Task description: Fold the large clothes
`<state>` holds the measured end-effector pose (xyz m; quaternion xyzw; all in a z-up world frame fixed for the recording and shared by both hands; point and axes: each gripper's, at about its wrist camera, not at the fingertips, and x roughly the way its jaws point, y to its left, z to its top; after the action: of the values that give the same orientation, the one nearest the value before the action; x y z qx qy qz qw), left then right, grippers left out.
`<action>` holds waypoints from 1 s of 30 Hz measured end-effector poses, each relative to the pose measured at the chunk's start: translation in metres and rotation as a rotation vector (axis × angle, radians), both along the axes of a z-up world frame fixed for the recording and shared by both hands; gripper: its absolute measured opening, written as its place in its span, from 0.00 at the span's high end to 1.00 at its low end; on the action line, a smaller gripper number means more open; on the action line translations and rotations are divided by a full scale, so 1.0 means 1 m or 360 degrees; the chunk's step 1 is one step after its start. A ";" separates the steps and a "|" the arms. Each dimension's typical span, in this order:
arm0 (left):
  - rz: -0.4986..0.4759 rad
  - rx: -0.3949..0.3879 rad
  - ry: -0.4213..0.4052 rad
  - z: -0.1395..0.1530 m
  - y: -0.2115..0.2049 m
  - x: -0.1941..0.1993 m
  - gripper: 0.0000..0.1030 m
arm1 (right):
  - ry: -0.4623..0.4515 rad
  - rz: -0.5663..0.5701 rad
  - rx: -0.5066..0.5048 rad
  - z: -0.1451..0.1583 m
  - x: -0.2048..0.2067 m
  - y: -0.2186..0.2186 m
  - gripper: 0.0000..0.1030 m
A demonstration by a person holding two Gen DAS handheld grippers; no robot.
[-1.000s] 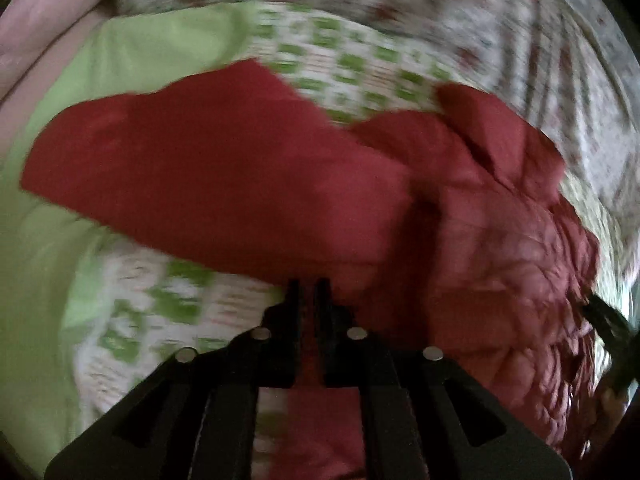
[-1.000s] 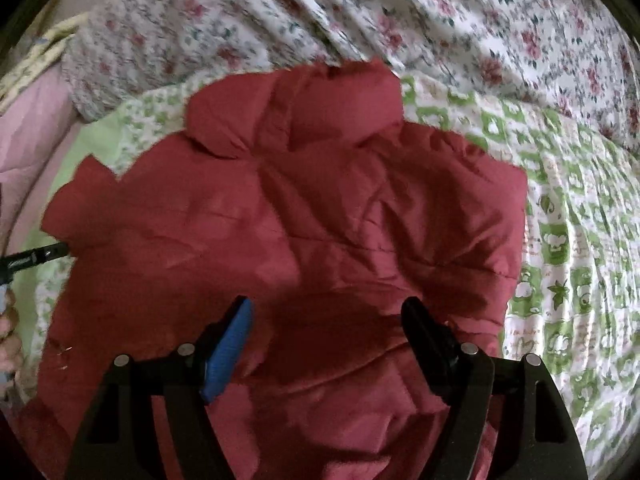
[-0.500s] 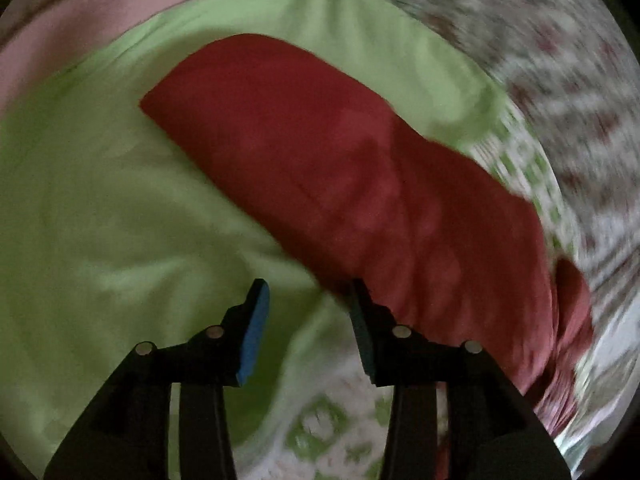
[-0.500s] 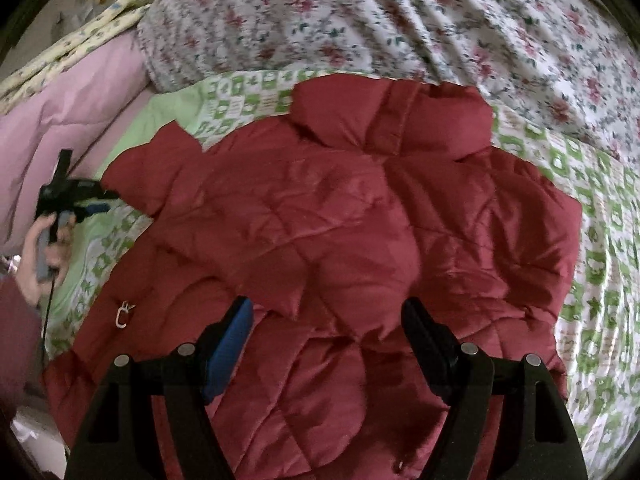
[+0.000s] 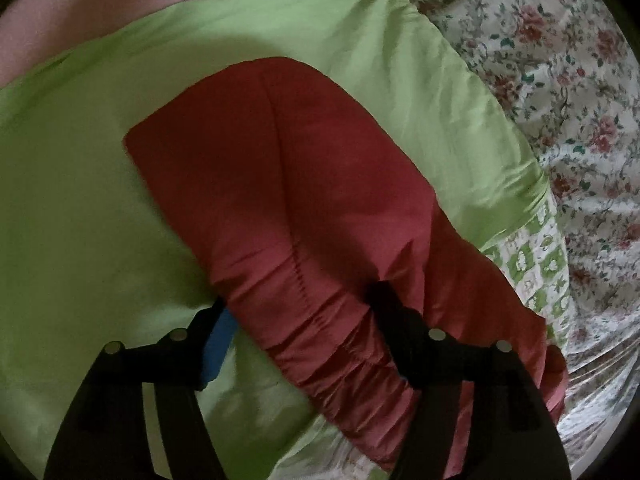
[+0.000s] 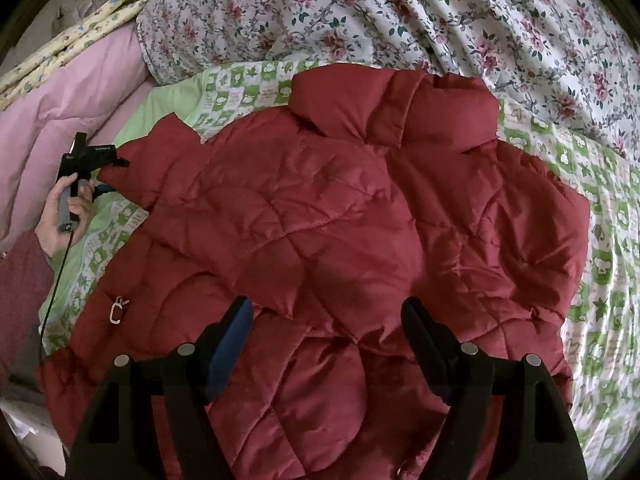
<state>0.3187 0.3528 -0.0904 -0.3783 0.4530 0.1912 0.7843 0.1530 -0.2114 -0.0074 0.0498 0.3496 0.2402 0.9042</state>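
A dark red quilted jacket (image 6: 360,232) lies spread on the bed, collar toward the far side. One sleeve is folded across its front. The other sleeve (image 5: 288,208) stretches out over a light green sheet in the left wrist view. My left gripper (image 5: 300,320) is open, its jaws either side of this sleeve's gathered part. It also shows in the right wrist view (image 6: 106,172) at the sleeve's end, far left. My right gripper (image 6: 326,320) is open and empty above the jacket's lower front.
The jacket rests on a green-and-white patterned blanket (image 6: 600,264) with a plain light green side (image 5: 80,200). A floral sheet (image 6: 440,12) covers the far side. A pink quilt (image 6: 60,120) lies at the left. A metal zipper pull (image 6: 118,310) sits on the jacket's left.
My left gripper let go of the jacket, opened, and moved out along the sleeve until its jaws straddle it. My right gripper drew back a little, still open.
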 end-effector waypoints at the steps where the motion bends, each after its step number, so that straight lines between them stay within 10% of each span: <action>1: 0.0012 -0.0019 -0.0012 0.001 0.000 -0.010 0.35 | -0.0005 -0.0005 0.0013 0.001 -0.001 -0.002 0.24; 7: 0.0047 0.0069 -0.0032 0.003 -0.006 -0.050 0.35 | -0.0005 0.0005 0.0028 0.002 0.002 0.001 0.24; 17: 0.0036 0.0057 -0.0104 -0.003 -0.003 0.002 0.33 | 0.0016 0.0032 0.0008 -0.002 0.003 0.007 0.24; 20: -0.0042 0.0128 -0.0139 0.004 -0.012 0.007 0.81 | 0.0020 0.0020 0.0013 -0.004 0.005 0.003 0.24; 30: -0.0253 0.0410 -0.0241 0.050 -0.071 -0.021 0.90 | 0.0038 -0.0064 0.0076 -0.005 0.016 -0.012 0.24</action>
<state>0.2981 0.2822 -0.0404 -0.2509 0.3929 0.1560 0.8708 0.1692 -0.2229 -0.0126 0.0812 0.3535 0.2297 0.9032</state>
